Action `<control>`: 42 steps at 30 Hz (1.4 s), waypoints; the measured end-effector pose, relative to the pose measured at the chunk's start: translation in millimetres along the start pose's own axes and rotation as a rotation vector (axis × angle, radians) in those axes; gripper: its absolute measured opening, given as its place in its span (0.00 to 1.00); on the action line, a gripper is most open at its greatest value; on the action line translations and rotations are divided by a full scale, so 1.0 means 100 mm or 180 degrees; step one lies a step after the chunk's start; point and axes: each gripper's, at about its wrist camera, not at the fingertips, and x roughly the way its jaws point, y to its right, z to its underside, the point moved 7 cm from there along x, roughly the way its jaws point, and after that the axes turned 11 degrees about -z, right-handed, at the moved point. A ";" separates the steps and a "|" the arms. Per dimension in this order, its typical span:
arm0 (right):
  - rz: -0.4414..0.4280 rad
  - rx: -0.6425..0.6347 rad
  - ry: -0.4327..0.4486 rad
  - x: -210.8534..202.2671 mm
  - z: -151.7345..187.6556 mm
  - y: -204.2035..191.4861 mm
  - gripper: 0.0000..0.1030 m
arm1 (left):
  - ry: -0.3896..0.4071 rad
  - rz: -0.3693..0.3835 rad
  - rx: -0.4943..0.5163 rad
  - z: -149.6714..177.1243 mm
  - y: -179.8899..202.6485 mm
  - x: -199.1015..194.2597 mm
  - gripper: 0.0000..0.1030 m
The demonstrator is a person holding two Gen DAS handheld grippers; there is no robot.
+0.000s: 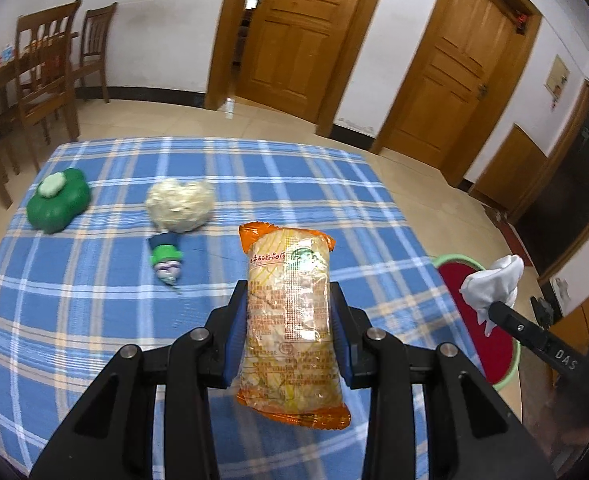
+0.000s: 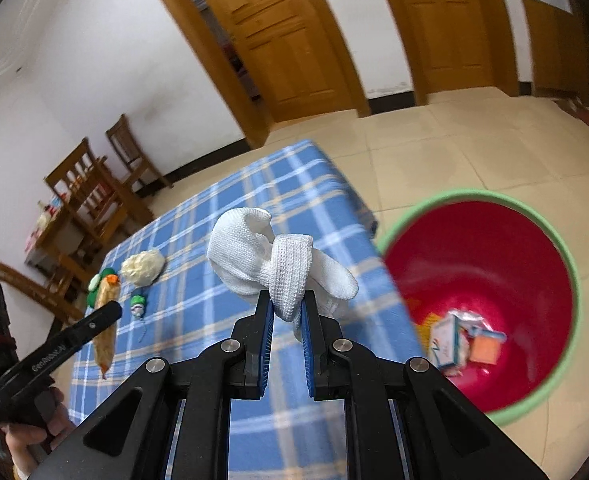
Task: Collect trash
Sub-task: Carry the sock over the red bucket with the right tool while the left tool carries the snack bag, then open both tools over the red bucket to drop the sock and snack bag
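Note:
My left gripper (image 1: 288,292) is shut on an orange-edged clear snack wrapper (image 1: 290,320), held above the blue plaid table (image 1: 94,320). My right gripper (image 2: 287,300) is shut on a crumpled white cloth (image 2: 270,260), held above the table's right edge, beside the red bin with a green rim (image 2: 482,280) on the floor. The bin holds several pieces of packaging (image 2: 460,340). In the left wrist view the cloth (image 1: 494,280) and the bin (image 1: 490,344) show at the right. In the right wrist view the wrapper (image 2: 106,320) shows at the left.
On the table lie a green toy with a white knob (image 1: 58,200), a cream fluffy ball (image 1: 180,204) and a small green and purple toy (image 1: 168,262). Wooden chairs (image 1: 50,72) stand beyond the table on the left. Wooden doors (image 1: 294,32) line the far wall.

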 end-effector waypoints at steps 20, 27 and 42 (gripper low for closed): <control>0.0452 0.0570 0.0198 -0.41 0.16 1.02 0.17 | -0.0121 0.0354 0.0696 0.08 1.19 0.08 0.37; 0.0512 0.0711 0.0242 -0.48 0.20 1.25 0.21 | -0.0172 0.0426 0.0849 0.09 1.49 0.18 0.37; 0.0709 0.0663 0.0420 -0.67 0.12 1.50 0.25 | -0.0352 0.0625 0.1200 0.29 2.07 0.52 0.37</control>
